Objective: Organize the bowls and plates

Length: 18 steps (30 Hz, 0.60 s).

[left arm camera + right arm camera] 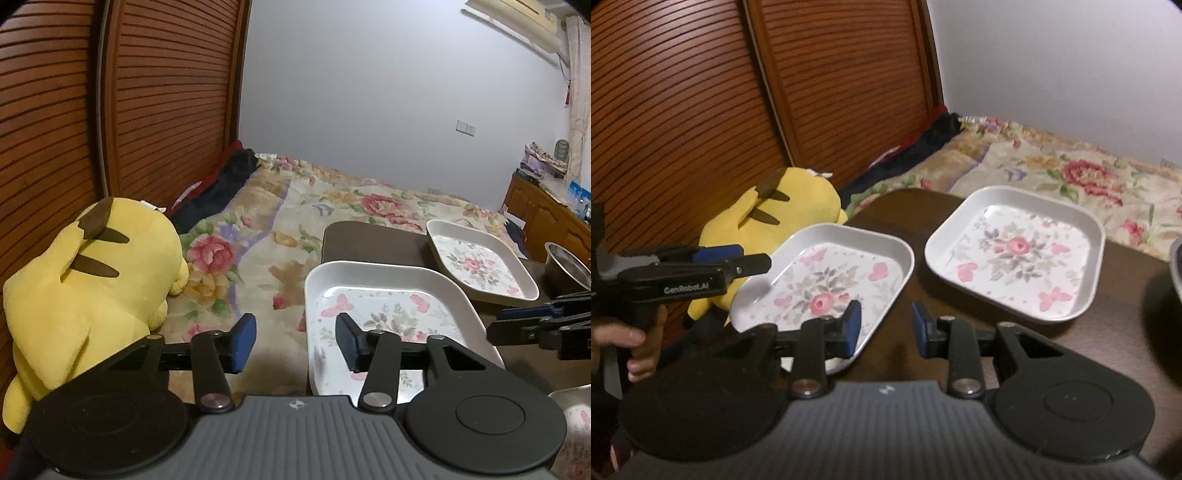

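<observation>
Two square white plates with pink flower prints lie on a dark brown table (916,210). The nearer plate (388,306) (827,280) sits at the table's left edge, and the second plate (480,262) (1015,254) lies further right. My left gripper (295,341) (750,262) is open and straddles the nearer plate's left rim, one pad over the inside and one over the bed. My right gripper (886,328) (498,321) is also open. It straddles the same plate's right front rim without pressing on it.
A steel bowl (565,269) stands at the table's right side, and another bowl's rim (576,398) shows at lower right. A yellow plush toy (92,277) lies on the floral bedspread (295,206) left of the table. Brown louvered doors (147,110) stand behind.
</observation>
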{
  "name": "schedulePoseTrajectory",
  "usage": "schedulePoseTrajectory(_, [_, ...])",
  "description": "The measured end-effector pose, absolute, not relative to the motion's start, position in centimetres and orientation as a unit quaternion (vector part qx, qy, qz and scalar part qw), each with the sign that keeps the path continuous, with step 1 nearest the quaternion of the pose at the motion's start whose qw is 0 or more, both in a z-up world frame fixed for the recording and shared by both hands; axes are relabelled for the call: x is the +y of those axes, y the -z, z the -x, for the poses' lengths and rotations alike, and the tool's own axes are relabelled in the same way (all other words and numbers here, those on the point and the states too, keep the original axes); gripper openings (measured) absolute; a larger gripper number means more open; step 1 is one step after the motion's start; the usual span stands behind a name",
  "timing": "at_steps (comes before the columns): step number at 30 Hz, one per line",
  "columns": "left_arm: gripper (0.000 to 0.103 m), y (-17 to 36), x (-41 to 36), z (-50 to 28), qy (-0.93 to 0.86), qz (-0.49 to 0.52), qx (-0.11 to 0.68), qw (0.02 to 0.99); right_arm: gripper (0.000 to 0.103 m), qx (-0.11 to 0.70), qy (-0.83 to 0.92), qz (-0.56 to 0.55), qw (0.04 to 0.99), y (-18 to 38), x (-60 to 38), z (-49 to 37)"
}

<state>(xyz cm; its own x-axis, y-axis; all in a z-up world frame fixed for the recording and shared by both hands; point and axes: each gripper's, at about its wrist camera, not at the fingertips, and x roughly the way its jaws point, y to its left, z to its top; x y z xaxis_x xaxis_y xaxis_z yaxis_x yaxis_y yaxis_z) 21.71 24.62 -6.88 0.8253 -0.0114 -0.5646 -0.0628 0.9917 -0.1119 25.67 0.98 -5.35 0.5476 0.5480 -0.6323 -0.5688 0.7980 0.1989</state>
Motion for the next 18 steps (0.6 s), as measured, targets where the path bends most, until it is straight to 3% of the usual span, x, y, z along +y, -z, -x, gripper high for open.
schedulePoseTrajectory(5, [0.036, 7.4, 24.6, -21.9, -0.008, 0.064, 0.302, 0.951, 0.031, 0.373, -0.318, 0.010, 0.871, 6.3, 1.7, -26.4])
schedulePoseTrajectory(11, [0.034, 7.8, 24.5, -22.0, -0.005, 0.066, 0.306, 0.950, 0.031, 0.380, -0.319, 0.019, 0.868, 6.7, 2.4, -26.6])
schedulePoseTrajectory(18, [0.015, 8.0, 24.5, -22.0, 0.003, 0.074, 0.314, 0.947, 0.028, 0.383, -0.323, 0.028, 0.865, 7.0, 2.9, -26.6])
